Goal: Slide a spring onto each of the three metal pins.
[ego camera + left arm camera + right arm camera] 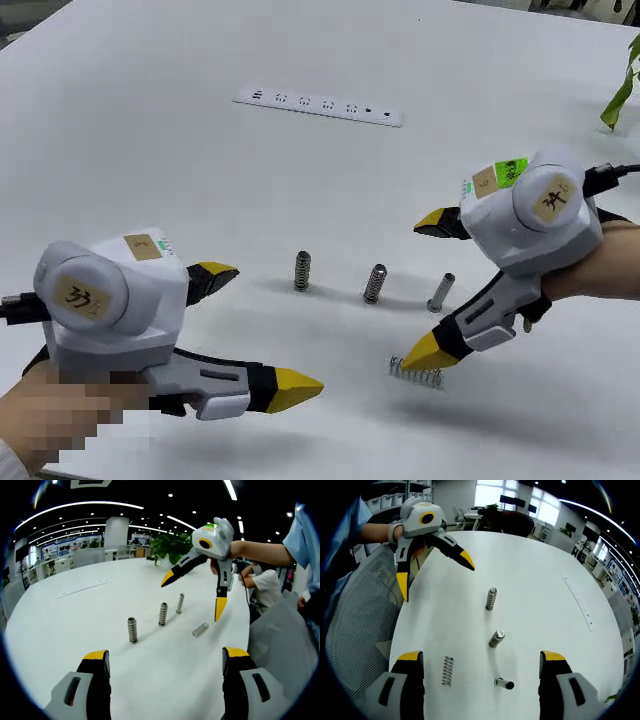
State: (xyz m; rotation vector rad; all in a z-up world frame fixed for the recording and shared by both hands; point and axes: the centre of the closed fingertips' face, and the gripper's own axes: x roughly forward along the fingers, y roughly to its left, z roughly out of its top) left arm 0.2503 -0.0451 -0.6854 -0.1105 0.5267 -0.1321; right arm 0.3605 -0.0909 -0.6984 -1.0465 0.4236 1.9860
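Loose coiled steel spring [415, 373] lies flat on the white counter [150, 130], lower right of centre in the head view. It is just beside the lower yellow tip of the right gripper [418, 292] - whether they touch cannot be told. The right gripper's jaws are spread wide with nothing between them. Left gripper [270, 328] is at lower left, jaws also wide and empty, well apart from the loose spring.

In the right gripper view the loose spring sits low in the frame, between the two jaw tips and nearer the left one. The bare silver metal pin [504, 683] is low in the frame, near the middle of the gap. In the left gripper view the spring is further out, right of centre, under the right gripper's downward-pointing jaw.

Count - three pins in a row mid-counter. Two carry springs, the left sprung pin [302, 270] and the middle sprung pin [375, 283]; the third is bare. Three springs in all, one loose.

The head view has a flat white power strip [320, 105] at upper centre and green plant leaves [622, 90] at the right edge. The gripper views show an open office behind, and the right gripper view has a grey mesh chair [360, 630] at left.
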